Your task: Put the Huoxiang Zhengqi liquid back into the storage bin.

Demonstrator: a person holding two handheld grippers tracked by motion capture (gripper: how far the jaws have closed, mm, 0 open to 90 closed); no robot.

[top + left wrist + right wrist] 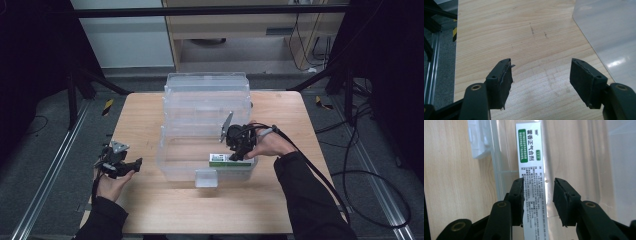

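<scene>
A light wooden table point(150, 210) stands on a dark grey carpeted floor point(45, 130). Metal rails point(47, 175) run along the floor past the table's left and right edges, with yellow-and-black striped markers point(107, 106) near its far corners. Beyond the far edge stand a white panel point(130, 40) and a pale wooden cabinet point(240, 30). Black cables point(370, 165) loop across the floor on the right. Dark drapes close both sides.

Two tongs are out, the left tongs point(136, 163) in one hand and the right tongs point(235, 156) in the other. One wooden table point(165, 210) carries one clear plastic box point(207, 100), and one white-and-green carton point(225, 160) lies inside it.
</scene>
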